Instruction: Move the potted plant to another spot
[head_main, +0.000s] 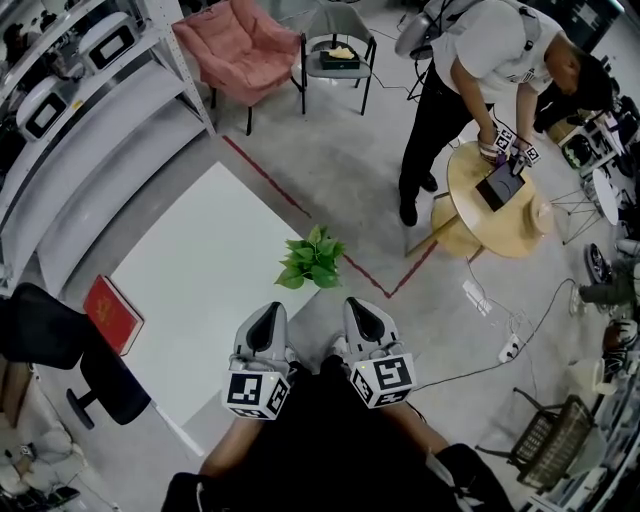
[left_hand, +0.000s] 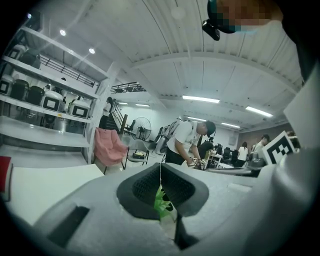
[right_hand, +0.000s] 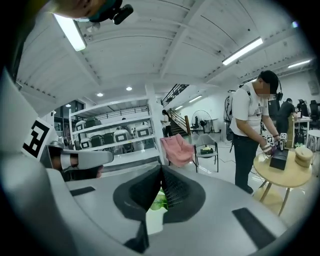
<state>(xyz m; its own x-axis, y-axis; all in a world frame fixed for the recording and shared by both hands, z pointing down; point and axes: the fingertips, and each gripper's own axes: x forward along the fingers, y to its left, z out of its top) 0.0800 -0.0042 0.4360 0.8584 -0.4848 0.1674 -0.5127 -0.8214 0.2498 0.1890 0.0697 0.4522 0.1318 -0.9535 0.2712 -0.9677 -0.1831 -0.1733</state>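
White tabletop (head_main: 200, 270) on a grey floor (head_main: 340, 170); one red tape line (head_main: 270, 180) runs past its far edge.

Head view: one potted plant (head_main: 312, 258) stands at the tabletop's right corner, close to the edge. One red book (head_main: 112, 313) lies at the left edge, with open white surface between them. Two grippers sit side by side, left gripper (head_main: 268, 318) and right gripper (head_main: 362, 312), near the plant and not touching it.

Left gripper view: the left gripper (left_hand: 160, 172) has its jaws together, holding nothing; green leaves (left_hand: 159, 200) show beyond.

Right gripper view: the right gripper (right_hand: 161, 170) has its jaws together, also empty; leaves (right_hand: 159, 200) show ahead.
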